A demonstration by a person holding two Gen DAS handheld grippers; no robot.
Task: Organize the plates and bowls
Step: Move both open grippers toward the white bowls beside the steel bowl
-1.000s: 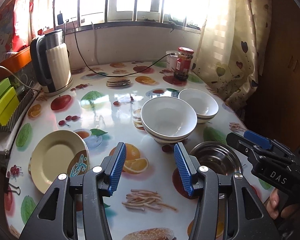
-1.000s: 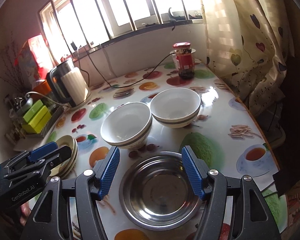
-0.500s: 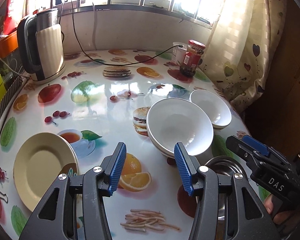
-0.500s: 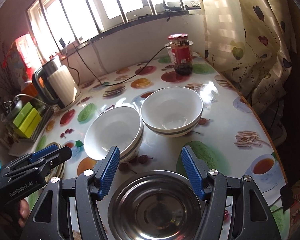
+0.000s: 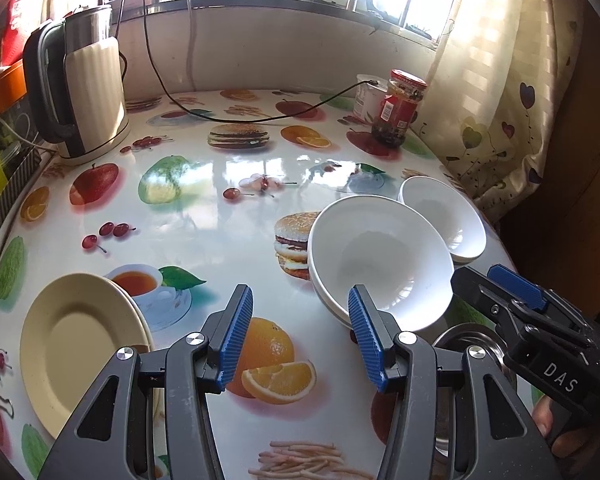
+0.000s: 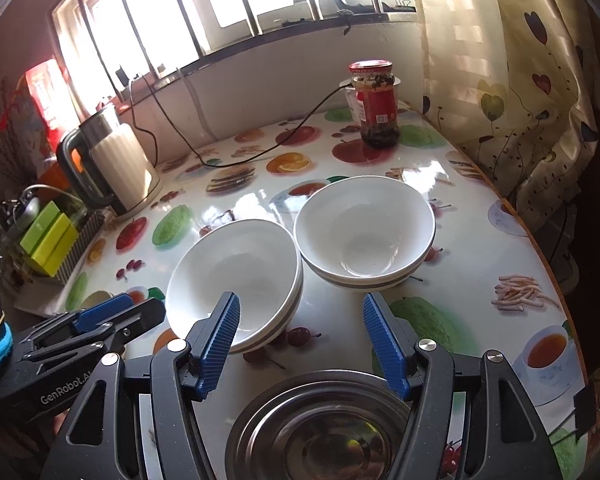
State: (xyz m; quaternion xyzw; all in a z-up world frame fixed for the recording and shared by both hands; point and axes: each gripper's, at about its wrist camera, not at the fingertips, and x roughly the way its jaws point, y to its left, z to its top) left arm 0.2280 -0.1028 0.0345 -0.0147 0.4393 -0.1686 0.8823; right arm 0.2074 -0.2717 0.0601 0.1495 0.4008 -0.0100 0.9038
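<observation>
A: Which bowl is closest to a grab?

B: The near white bowl (image 5: 380, 260), I'd judge. From the left gripper (image 5: 300, 336) it lies ahead and to the right; the right finger's tip overlaps its near rim in that view, though I can't tell if it touches. From the right gripper (image 6: 300, 344) the same bowl (image 6: 236, 276) sits ahead and to the left.

A: Fingers?

B: Both pairs are spread apart with nothing between them. No grip anywhere.

A: And the other dishes?

B: A second white bowl (image 6: 364, 232) stands just beside the first, farther toward the curtain side of the counter (image 5: 220, 220). Each looks like a stack of two, with a grey band low on the outside. A steel bowl (image 6: 320, 428) sits directly below the right gripper. The yellow plates (image 5: 76, 344) lie at the left, well apart from the bowls.

A: Which hand is better placed?

B: For the near bowl, the left seems nearer to its rim. The steel bowl is the right's.
</observation>
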